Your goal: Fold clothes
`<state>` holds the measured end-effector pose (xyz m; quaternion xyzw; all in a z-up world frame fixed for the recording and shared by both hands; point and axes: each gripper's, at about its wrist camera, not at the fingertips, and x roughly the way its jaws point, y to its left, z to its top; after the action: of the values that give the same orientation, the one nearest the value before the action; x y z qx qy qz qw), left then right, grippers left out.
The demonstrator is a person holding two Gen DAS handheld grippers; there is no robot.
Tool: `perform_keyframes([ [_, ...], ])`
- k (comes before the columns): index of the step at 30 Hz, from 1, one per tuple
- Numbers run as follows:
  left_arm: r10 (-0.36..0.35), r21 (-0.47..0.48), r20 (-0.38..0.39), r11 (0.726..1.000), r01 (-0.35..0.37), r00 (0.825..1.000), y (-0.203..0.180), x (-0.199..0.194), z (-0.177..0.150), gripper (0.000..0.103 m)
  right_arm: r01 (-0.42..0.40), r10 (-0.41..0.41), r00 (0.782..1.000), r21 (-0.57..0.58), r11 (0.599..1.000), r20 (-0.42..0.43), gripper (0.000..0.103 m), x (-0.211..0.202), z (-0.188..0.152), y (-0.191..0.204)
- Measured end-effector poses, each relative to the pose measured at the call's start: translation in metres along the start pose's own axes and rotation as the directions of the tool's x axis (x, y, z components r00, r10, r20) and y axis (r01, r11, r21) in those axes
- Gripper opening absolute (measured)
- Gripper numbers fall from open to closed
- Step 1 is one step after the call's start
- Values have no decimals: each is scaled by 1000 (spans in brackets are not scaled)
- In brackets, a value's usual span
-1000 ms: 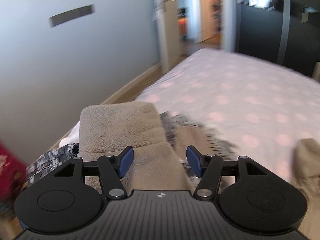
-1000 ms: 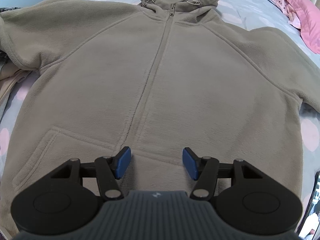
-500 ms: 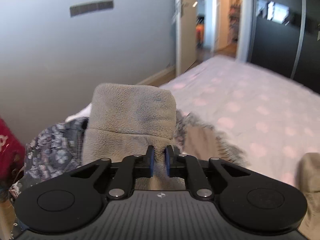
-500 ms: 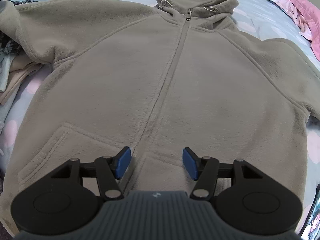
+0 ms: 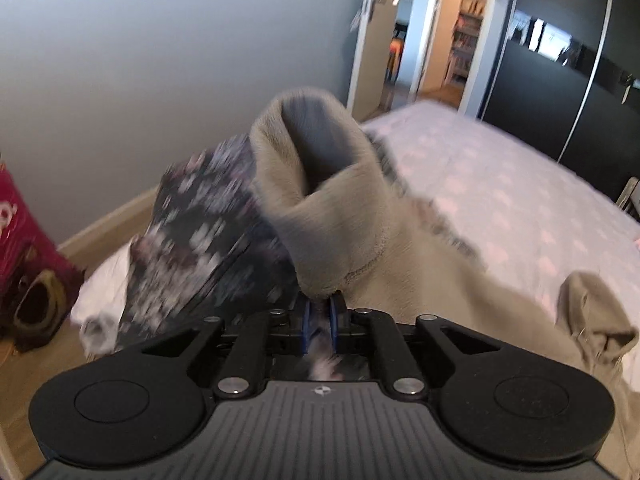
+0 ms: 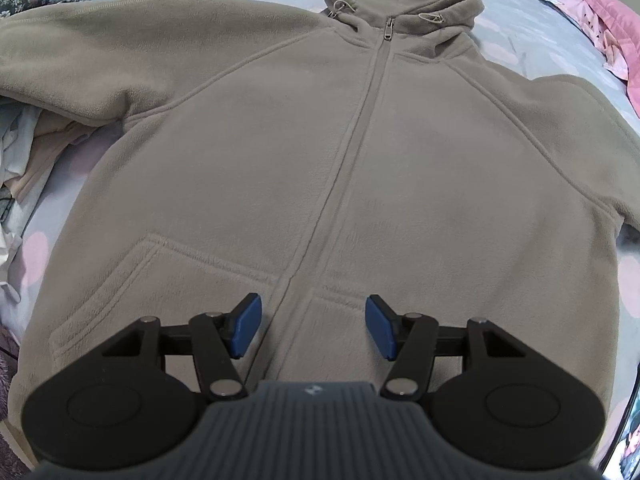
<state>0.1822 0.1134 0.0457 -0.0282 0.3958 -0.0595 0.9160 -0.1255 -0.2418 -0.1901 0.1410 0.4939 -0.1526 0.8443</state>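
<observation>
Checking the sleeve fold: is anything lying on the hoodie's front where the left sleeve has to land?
Nothing visible does. The hoodie front lies bare and flat on the bed. The right claw hovers open above the hem, while the left claw is shut on the sleeve cuff.

Bedspread: bare past the fleece jacket, passage free. Left edge: dark patterned garment and pale clothes pile, obstructing. Right edge: pink bedding, obstructing.

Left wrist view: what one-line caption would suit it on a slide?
Left claw shut on the cuff of a beige fleece sleeve, lifted above a spotted bed.
</observation>
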Motion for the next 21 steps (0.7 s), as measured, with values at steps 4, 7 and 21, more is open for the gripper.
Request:
perform_keyframes([
  [4, 56, -16, -73, 998, -58, 996, 18, 9, -16, 10, 4, -4, 1000, 1, 1000, -2, 61, -1, -2, 1],
  [7, 62, -41, -80, 997, -66, 995, 34, 7, -20, 10, 9, -9, 1000, 10, 1000, -1, 61, -2, -4, -1],
  [21, -160, 141, -22, 977, 161, 987, -34, -31, -38, 19, 81, -81, 997, 85, 993, 6, 61, -3, -1, -26],
])
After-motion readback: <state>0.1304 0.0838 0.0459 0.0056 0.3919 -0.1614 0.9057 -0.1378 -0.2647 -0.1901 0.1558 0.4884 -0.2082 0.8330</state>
